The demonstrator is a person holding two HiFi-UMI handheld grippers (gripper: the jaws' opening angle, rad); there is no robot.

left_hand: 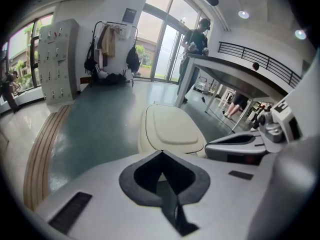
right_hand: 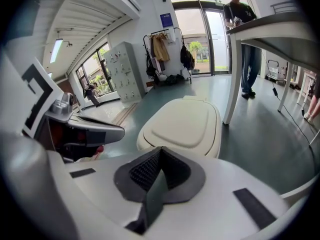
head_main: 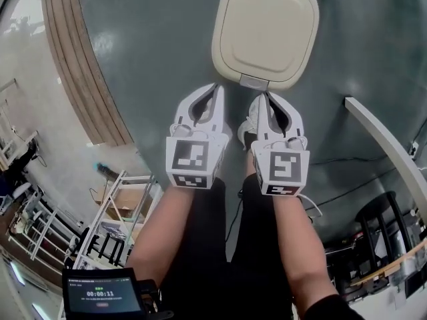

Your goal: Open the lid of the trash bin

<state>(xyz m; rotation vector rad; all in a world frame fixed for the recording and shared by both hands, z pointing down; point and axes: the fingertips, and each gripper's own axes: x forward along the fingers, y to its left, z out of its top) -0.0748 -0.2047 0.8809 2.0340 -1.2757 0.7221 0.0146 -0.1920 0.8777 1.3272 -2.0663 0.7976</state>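
Note:
A cream trash bin (head_main: 265,31) stands on the grey-green floor ahead of me, its flat lid (left_hand: 172,126) down and closed; the same lid (right_hand: 187,122) fills the middle of the right gripper view. A small grey tab (head_main: 255,81) sits at the bin's near edge. My left gripper (head_main: 216,87) is shut with nothing in it, its tip short of the bin and to the left of the tab. My right gripper (head_main: 265,95) is shut too, empty, its tip just below the tab. Both hover side by side above my shoes.
A white table (head_main: 387,142) runs along the right, its leg (right_hand: 235,79) behind the bin, and a person (right_hand: 244,44) stands at it. A wooden strip (head_main: 80,59) crosses the floor at the left. Lockers (left_hand: 57,59) and a coat rack (left_hand: 112,51) line the far wall.

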